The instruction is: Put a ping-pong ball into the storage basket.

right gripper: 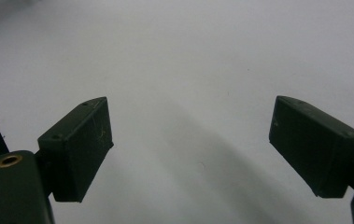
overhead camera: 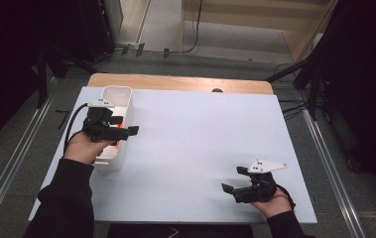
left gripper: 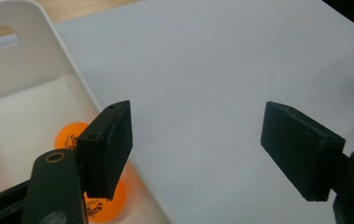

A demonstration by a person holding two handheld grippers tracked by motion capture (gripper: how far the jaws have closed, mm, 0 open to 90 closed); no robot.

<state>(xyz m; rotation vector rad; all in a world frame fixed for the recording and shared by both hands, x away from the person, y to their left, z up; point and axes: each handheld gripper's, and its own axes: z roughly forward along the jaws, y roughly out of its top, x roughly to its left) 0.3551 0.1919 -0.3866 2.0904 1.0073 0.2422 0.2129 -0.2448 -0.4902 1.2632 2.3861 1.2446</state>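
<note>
Two orange table-tennis balls (left gripper: 72, 136) are lying in the white plastic bin (overhead camera: 124, 101) at the upper left of the high view, one peeking out beside the left tool's near pad, the other (left gripper: 104, 205) sitting partly under it at the bottom of the left tool's own view. The left tool (overhead camera: 126, 130) is hovering at the bin's rim with its jaws standing apart and nothing between them, one pad (left gripper: 107, 149) over the bin and the other out over the bench (overhead camera: 200, 144).

The right tool (overhead camera: 235, 188) is idling at the lower right of the high view, jaws spread wide and gripping nothing, just bare white surface ahead of it.

As a judgement, the collecting looks finished or nearly so: both visible balls are sitting in the bin, and no further ball is lying anywhere on the white sheet. What is probably left is drawing the left tool away from the bin.
</note>
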